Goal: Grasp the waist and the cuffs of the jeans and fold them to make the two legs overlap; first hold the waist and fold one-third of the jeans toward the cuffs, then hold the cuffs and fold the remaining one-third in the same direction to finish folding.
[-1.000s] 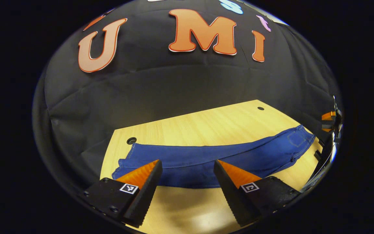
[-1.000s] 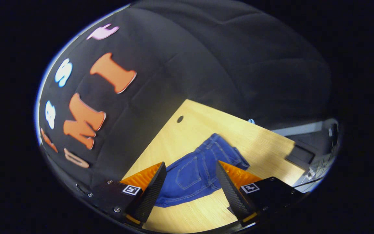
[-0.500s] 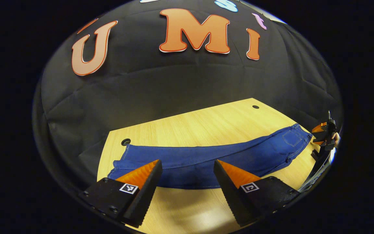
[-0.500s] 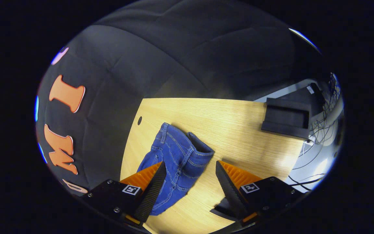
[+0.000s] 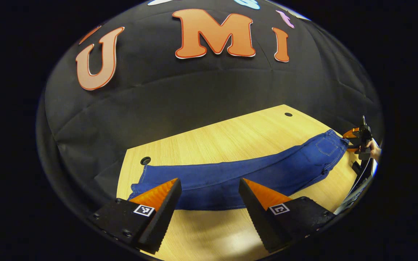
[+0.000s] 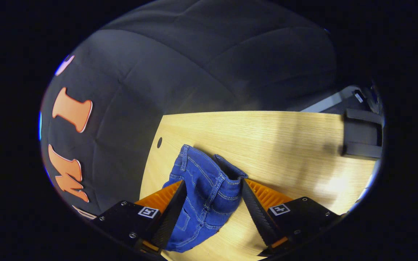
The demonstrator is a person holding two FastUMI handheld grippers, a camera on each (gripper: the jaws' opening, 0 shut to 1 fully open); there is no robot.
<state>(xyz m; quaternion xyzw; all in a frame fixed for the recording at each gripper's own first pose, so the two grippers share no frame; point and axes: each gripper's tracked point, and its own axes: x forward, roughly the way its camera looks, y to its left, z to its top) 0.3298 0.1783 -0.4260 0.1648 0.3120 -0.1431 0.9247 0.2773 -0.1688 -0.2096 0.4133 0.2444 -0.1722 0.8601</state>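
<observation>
On the table, left gripper view: the jeans (image 5: pixel 230 177) lie stretched lengthwise across the wooden table (image 5: pixel 230 137), cuffs toward the near-left corner, waist toward the far right.
Left gripper (image 5: pixel 209 194): fingers spread wide, holding nothing, poised just above the near edge of the leg fabric; likely lined up for a grasp near the cuff end.
Layering: from this angle the jeans read as one band, so I cannot tell whether the two legs already overlap.
Far right edge: the right gripper (image 5: pixel 356 139) and a hand (image 5: pixel 374 149) sit right at the waist, one tool at each end so the garment can be handled taut.
Table hole (image 5: pixel 145 160): just beyond the cuff end, not covered.

Right gripper view: the waist (image 6: pixel 209 177) is bunched and slightly raised, waistband opening visible.
Right gripper (image 6: pixel 212 197): fingers apart, straddling the waist fabric, which sits between them; contact on either side is unclear, no pinch yet.
Judgement: this looks like the approach to seize the waist.
Dark block (image 6: pixel 361 134): at the table's far right edge, well apart from the jeans.
</observation>
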